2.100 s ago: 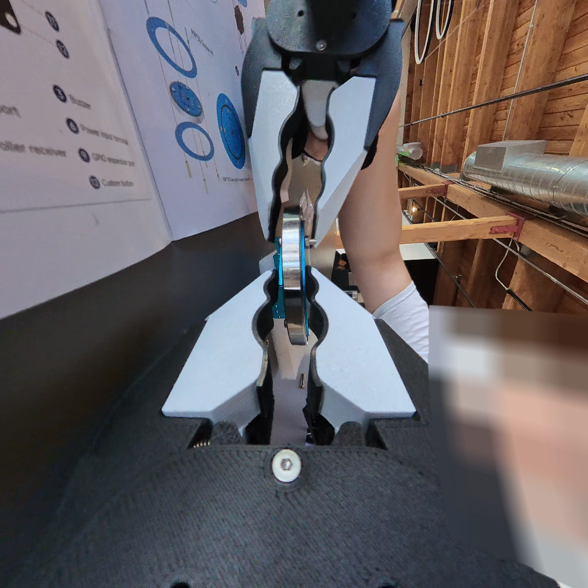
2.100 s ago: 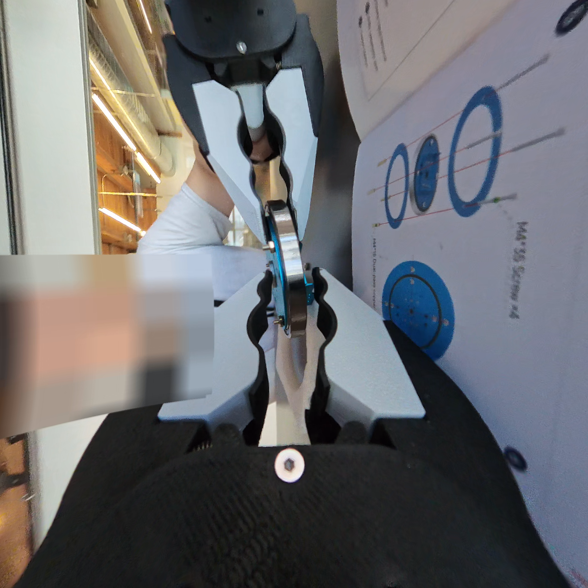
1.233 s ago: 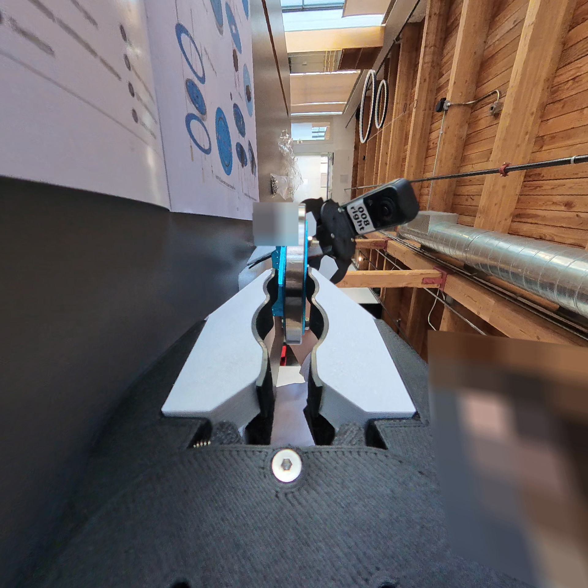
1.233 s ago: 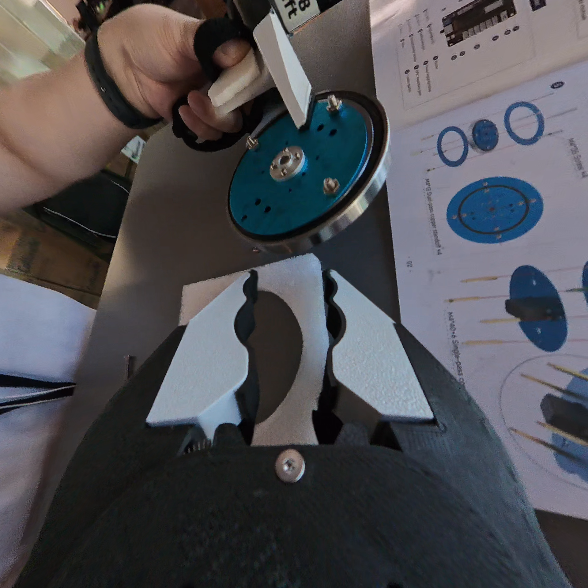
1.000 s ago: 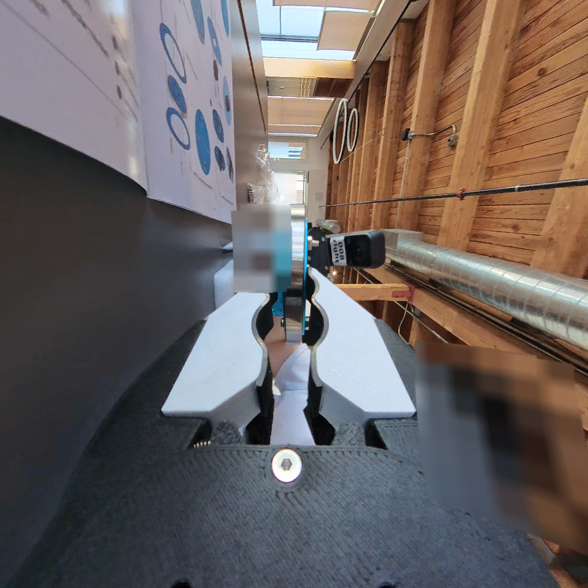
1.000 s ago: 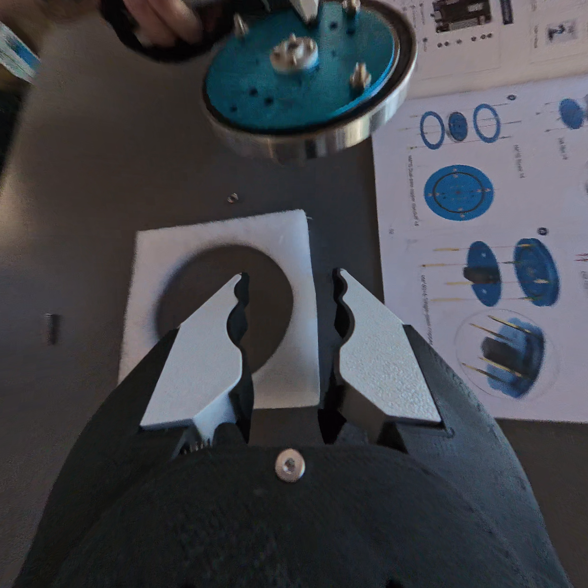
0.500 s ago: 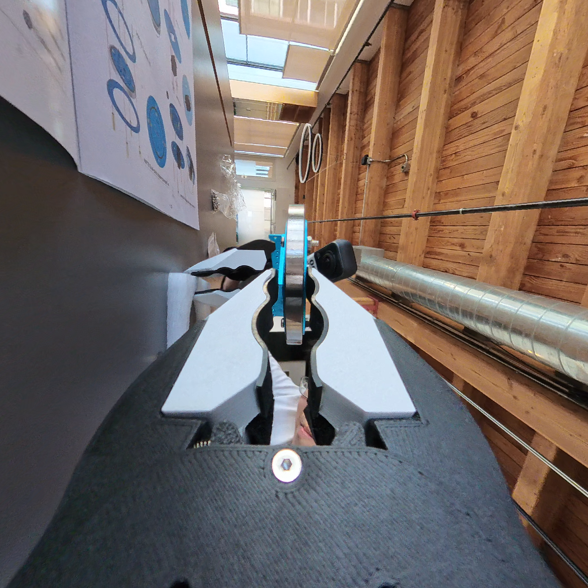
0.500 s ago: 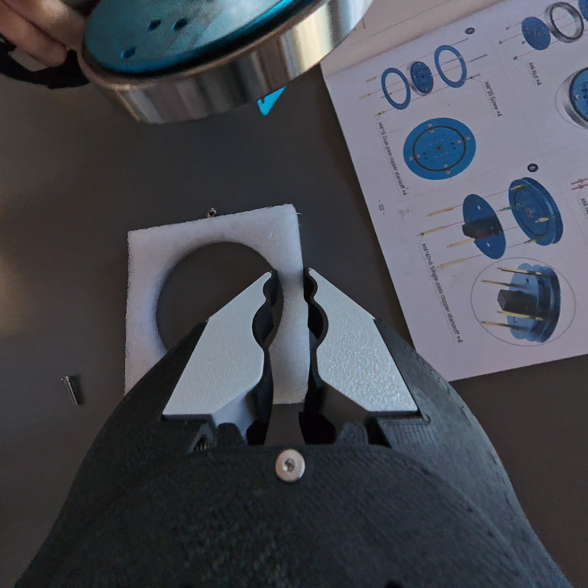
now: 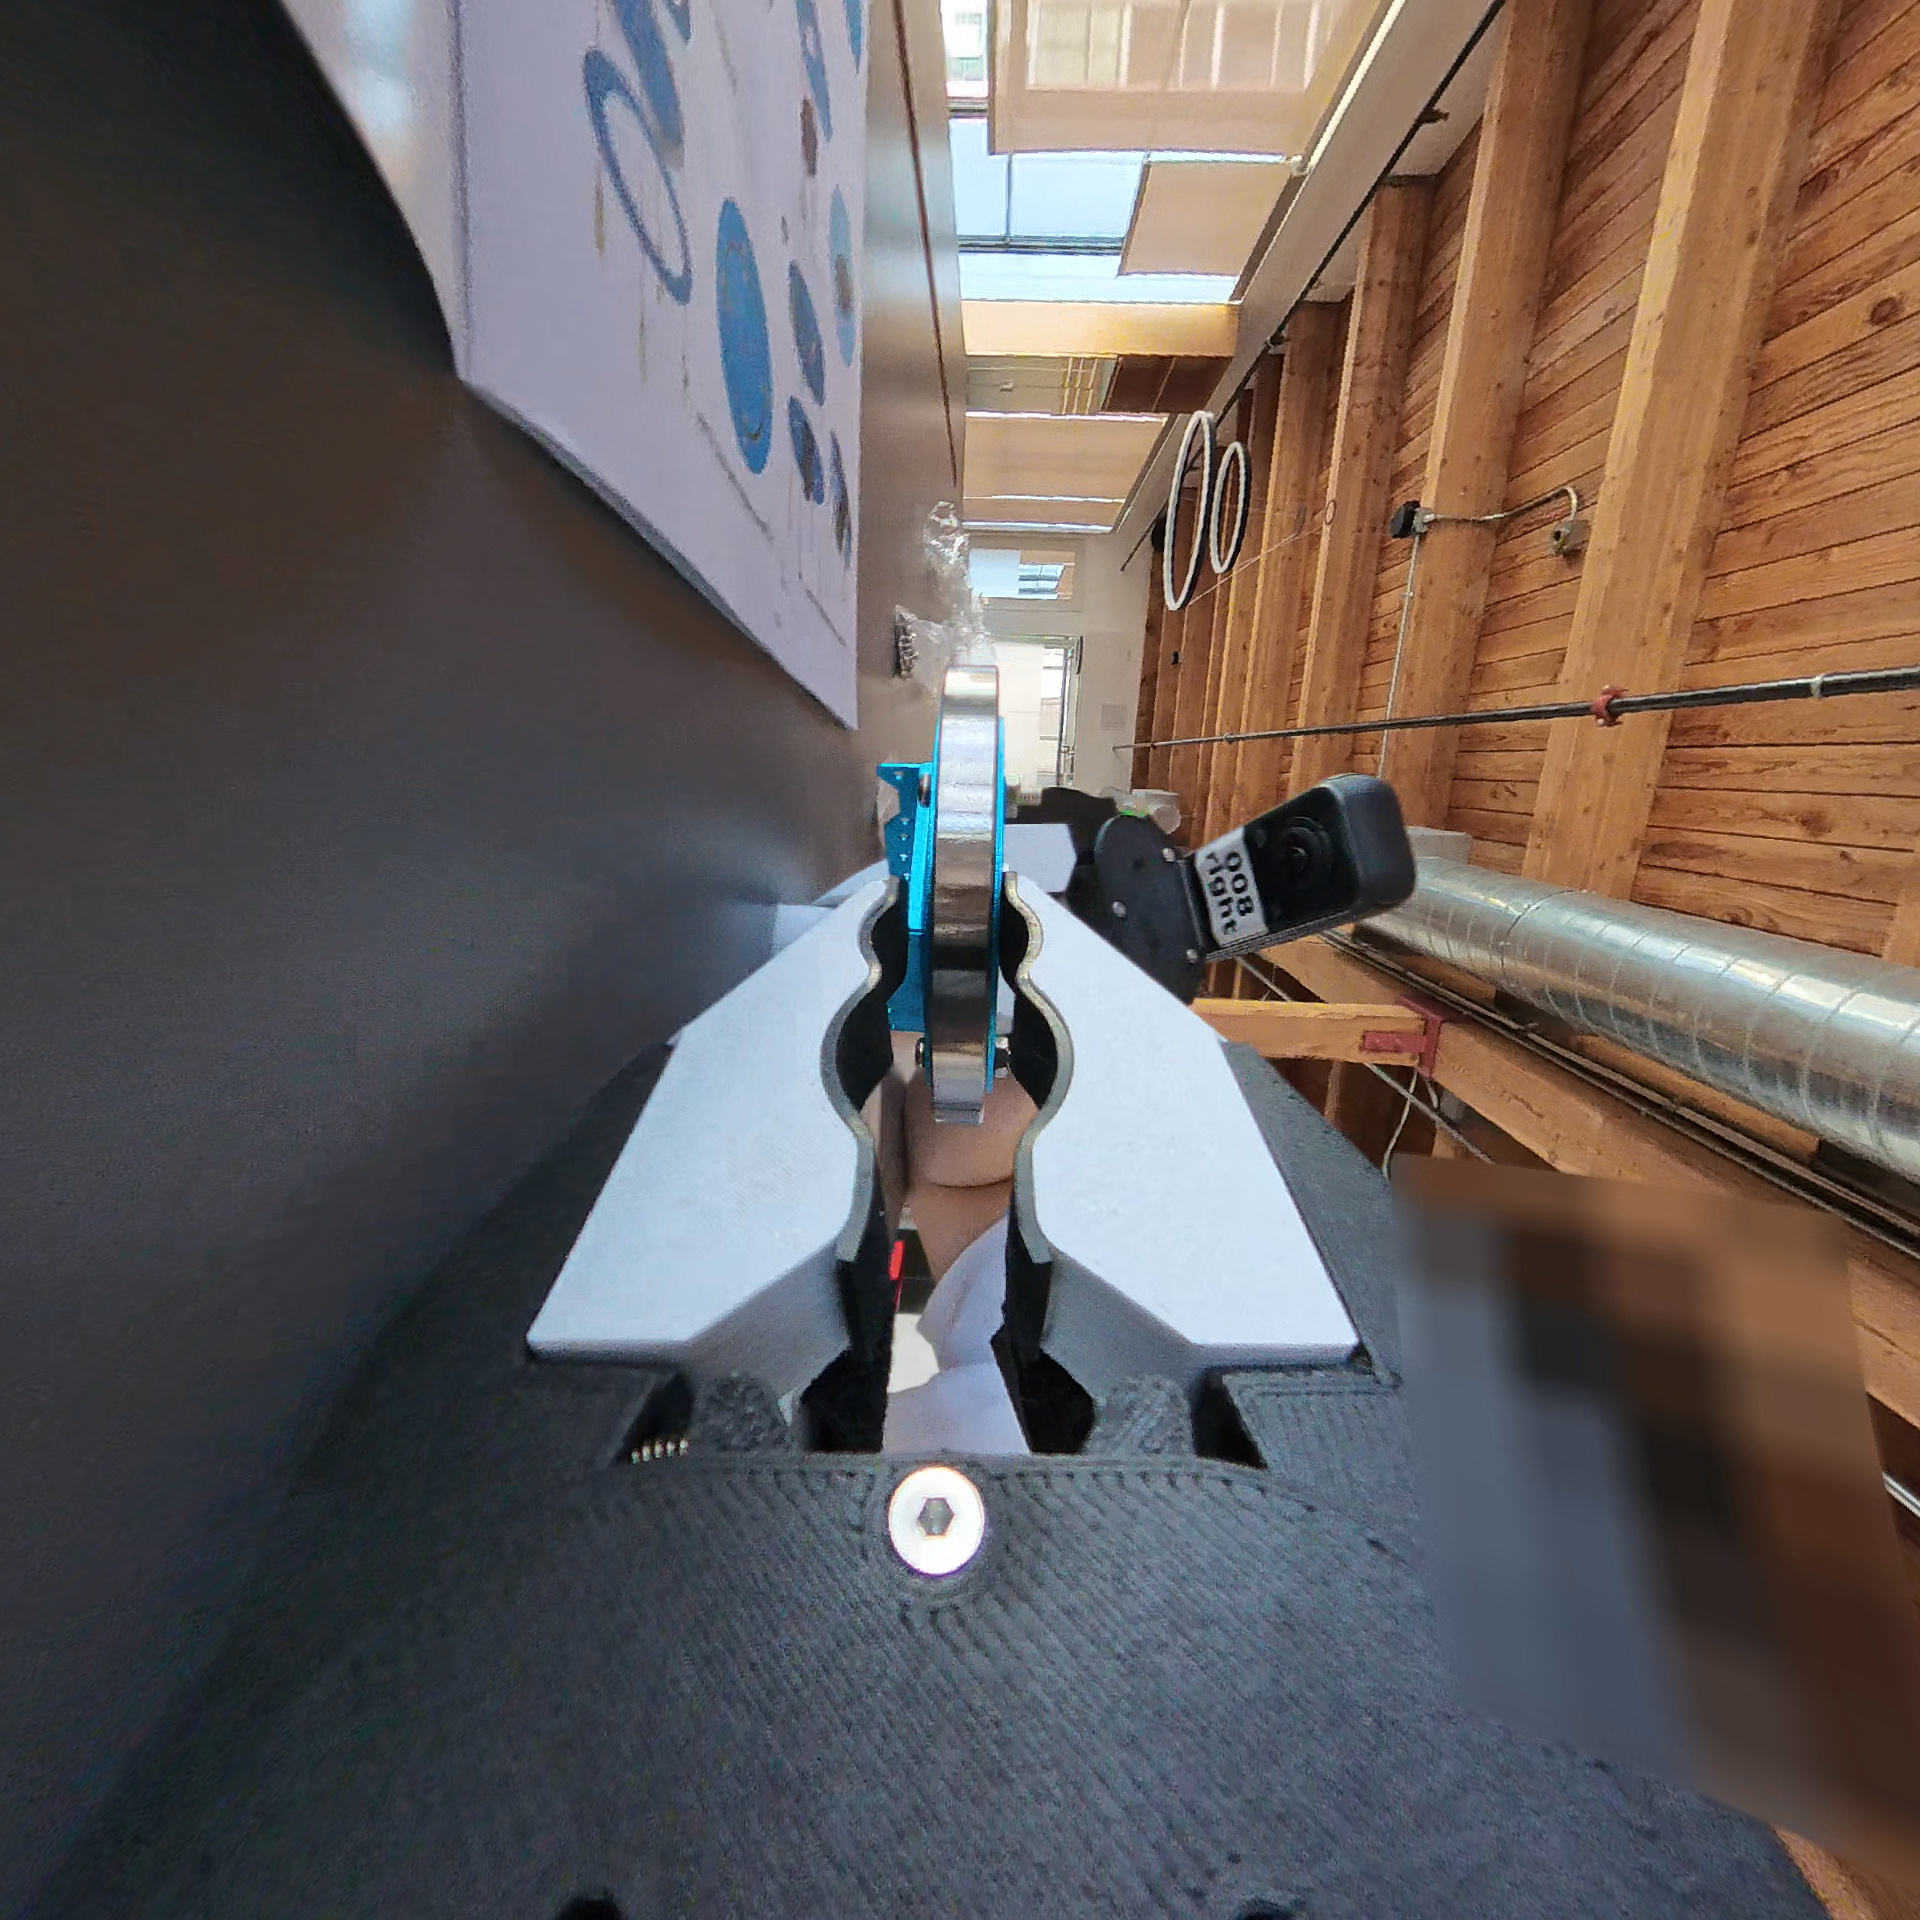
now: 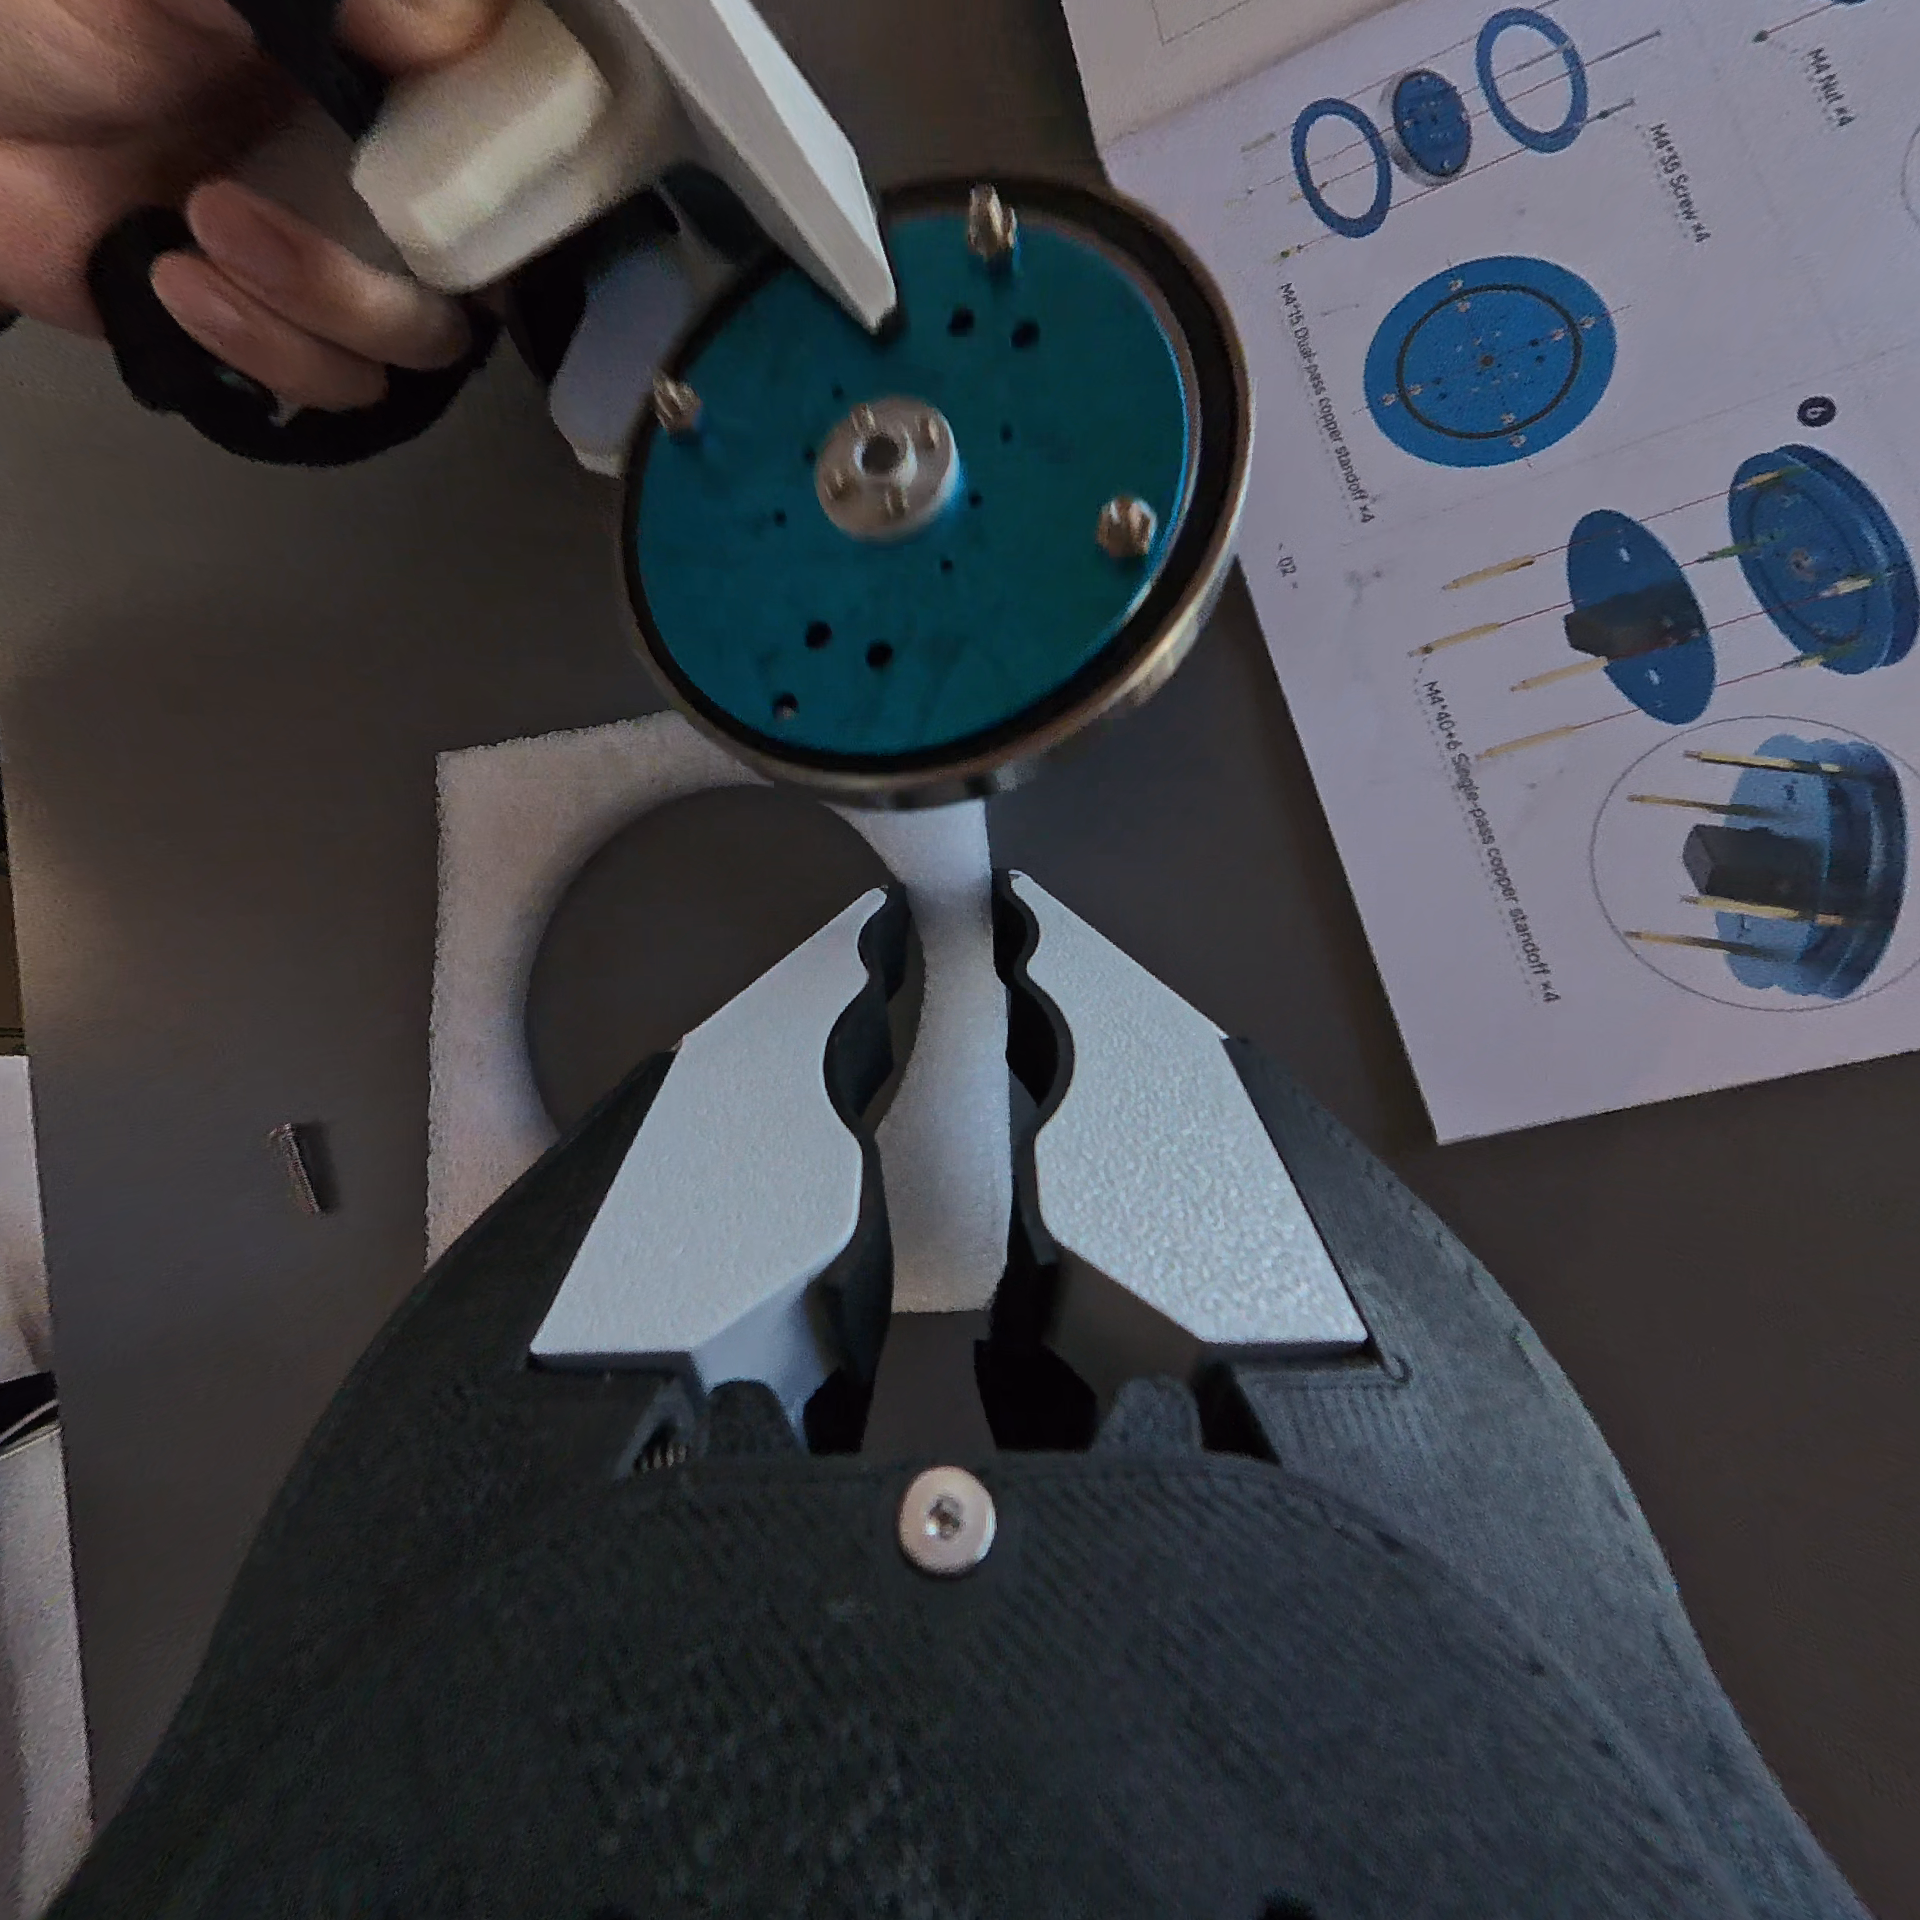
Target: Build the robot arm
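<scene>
Two hand-held grippers: the left hand-held gripper (image 9: 951,935) clamps a blue-faced metal wheel (image 10: 914,499) edgewise; the right hand-held gripper (image 10: 948,904), parted and empty, hovers above a white foam pad (image 10: 488,935).

Dark grey table (image 10: 260,623) under everything. Flat on it sits a white foam square (image 10: 488,831) with a round hole cut through it. Left of the foam, a small loose screw (image 10: 298,1167). Off to the right, a printed assembly sheet (image 10: 1621,499) with blue part diagrams.
</scene>
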`<state>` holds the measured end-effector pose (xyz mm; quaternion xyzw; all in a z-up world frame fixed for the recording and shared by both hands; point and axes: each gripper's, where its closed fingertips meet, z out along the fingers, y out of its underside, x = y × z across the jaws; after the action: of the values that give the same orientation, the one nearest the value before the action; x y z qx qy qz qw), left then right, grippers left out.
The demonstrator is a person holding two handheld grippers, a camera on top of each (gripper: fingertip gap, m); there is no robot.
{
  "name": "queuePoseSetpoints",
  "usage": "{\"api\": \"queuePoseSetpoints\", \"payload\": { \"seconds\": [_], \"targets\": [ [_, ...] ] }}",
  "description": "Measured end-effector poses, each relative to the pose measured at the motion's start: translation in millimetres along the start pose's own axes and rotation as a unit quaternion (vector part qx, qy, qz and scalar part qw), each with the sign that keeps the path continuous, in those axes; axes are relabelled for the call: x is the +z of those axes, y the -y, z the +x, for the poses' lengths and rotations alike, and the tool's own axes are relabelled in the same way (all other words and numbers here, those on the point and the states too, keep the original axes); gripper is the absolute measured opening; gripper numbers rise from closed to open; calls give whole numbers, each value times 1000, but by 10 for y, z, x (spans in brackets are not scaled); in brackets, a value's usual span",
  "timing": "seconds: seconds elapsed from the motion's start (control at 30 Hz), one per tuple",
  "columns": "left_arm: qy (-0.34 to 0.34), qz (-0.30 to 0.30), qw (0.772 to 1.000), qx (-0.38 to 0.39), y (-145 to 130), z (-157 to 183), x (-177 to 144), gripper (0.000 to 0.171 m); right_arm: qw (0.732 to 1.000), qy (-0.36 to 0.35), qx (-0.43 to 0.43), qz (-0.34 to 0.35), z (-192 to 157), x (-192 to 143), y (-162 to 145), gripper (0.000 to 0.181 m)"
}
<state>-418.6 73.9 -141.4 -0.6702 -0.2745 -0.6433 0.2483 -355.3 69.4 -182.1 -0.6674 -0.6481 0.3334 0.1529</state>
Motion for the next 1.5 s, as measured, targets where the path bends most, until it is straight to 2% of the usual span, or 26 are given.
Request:
{"api": "queuePoseSetpoints", "payload": {
  "seconds": [0.13,0.3,0.47,0.63,1.17,1.3,1.37,1.5],
  "targets": [
    [18,-6,999,27,-40,-42,57,17,1000,8,-1,6,-7,-68,-29,34],
    [59,-3,996,65,14,-116,-2,16,999,1,-24,45,67,-171,56,43],
    [61,-12,996,63,-17,-108,-9,16,992,-8,-108,69,93,-146,137,69],
    [55,-29,996,66,-105,-76,23,16,980,-7,-175,90,-3,-93,180,69],
    [68,-81,992,66,-209,-163,34,16,967,-15,-235,94,-58,-77,174,67],
    [98,-101,986,84,-232,-213,23,18,964,-14,-249,93,-106,-61,180,62],
    [104,-106,985,89,-223,-193,23,28,962,-18,-255,92,-114,-54,187,62],
    [152,-130,973,112,-241,-278,-25,24,963,-13,-252,95,-124,-58,190,62]
  ]
}}
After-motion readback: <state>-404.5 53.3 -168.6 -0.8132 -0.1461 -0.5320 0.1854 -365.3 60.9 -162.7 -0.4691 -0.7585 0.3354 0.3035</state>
